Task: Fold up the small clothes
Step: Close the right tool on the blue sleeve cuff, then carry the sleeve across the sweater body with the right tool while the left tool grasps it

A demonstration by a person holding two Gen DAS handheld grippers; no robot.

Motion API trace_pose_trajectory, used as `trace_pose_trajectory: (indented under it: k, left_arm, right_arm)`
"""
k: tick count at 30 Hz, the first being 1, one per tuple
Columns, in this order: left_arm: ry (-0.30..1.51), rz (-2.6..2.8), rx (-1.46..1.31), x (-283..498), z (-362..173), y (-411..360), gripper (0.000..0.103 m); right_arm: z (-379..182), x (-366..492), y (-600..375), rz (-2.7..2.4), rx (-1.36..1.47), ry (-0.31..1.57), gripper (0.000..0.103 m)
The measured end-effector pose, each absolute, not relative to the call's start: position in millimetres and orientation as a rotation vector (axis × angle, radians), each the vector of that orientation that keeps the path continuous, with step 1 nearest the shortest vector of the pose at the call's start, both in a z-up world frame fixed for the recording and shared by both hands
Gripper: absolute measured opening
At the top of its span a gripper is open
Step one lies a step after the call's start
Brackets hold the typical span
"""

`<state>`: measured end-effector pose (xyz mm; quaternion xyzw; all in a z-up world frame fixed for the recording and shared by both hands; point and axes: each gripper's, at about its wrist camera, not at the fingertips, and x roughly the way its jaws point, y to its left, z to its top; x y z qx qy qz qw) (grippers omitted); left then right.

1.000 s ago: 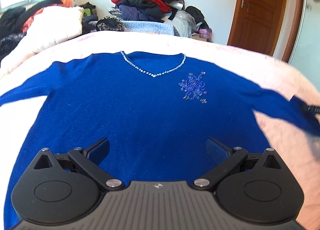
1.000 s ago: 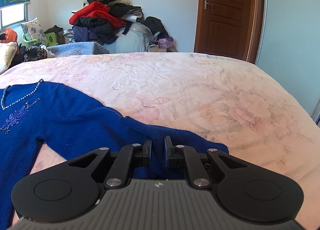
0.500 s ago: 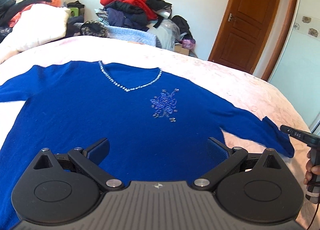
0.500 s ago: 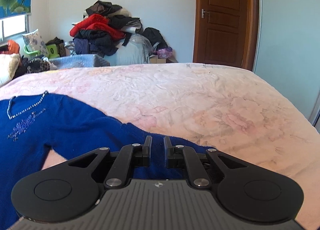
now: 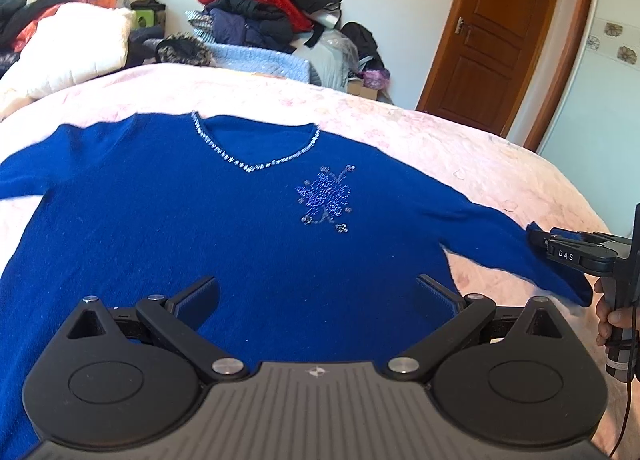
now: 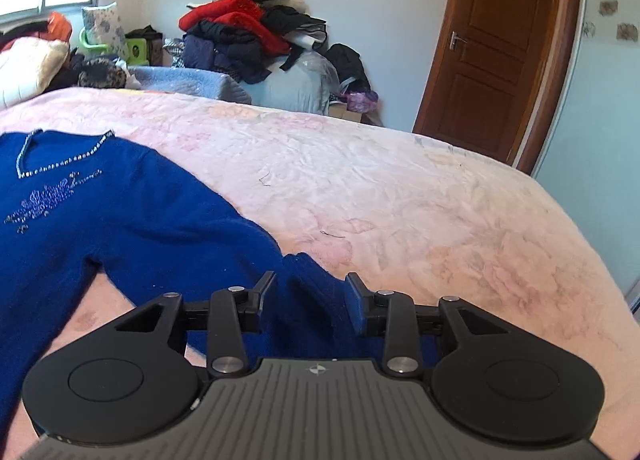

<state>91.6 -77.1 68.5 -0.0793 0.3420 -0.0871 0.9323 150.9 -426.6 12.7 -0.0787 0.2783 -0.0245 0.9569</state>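
The blue sweater [image 5: 208, 236] is lying face up, spread flat on the pink bedspread [image 5: 460, 148] — its left sleeve is running out of the left wrist view, and its hem is hiding under the left gripper [image 5: 318, 294]. That gripper is hovering over the lower front with its jaws standing wide apart, gripping nothing. Further right, the right gripper [image 6: 310, 290] is sitting with its jaws parted around the right sleeve's cuff [image 6: 316, 280] — whether the fingers are touching the cloth is hard to tell.
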Motion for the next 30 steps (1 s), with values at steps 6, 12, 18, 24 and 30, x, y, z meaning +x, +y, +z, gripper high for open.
trace_pose_trajectory:
  k: [6, 12, 18, 24, 30]
  left_arm:
    - [0.709, -0.183, -0.156, 92.8, 64.7, -77.1, 0.103]
    - [0.709, -0.202, -0.178, 95.9, 63.0, -75.9, 0.103]
    - [0.754, -0.387, -0.556, 123.1, 64.8, -48.9, 0.103]
    - [0.935, -0.595, -1.041, 164.1, 26.5, -29.3, 0.103]
    - [1.025, -0.588, -1.100, 176.1, 6.8, -32.7, 0.097]
  right_arm:
    - [11.4, 158.4, -437.4, -0.073, -0.140, 0.589, 0.027]
    - [9.8, 156.6, -452.9, -0.090, -0.085, 0.574, 0.004]
    - [50.6, 115.7, -412.4, 0.023, -0.032, 0.334, 0.006]
    - [30.6, 68.9, -293.3, 0.338, -0.145, 0.296, 0.006]
    - [8.3, 57.7, -246.0, 0.413, -0.203, 0.344, 0.006]
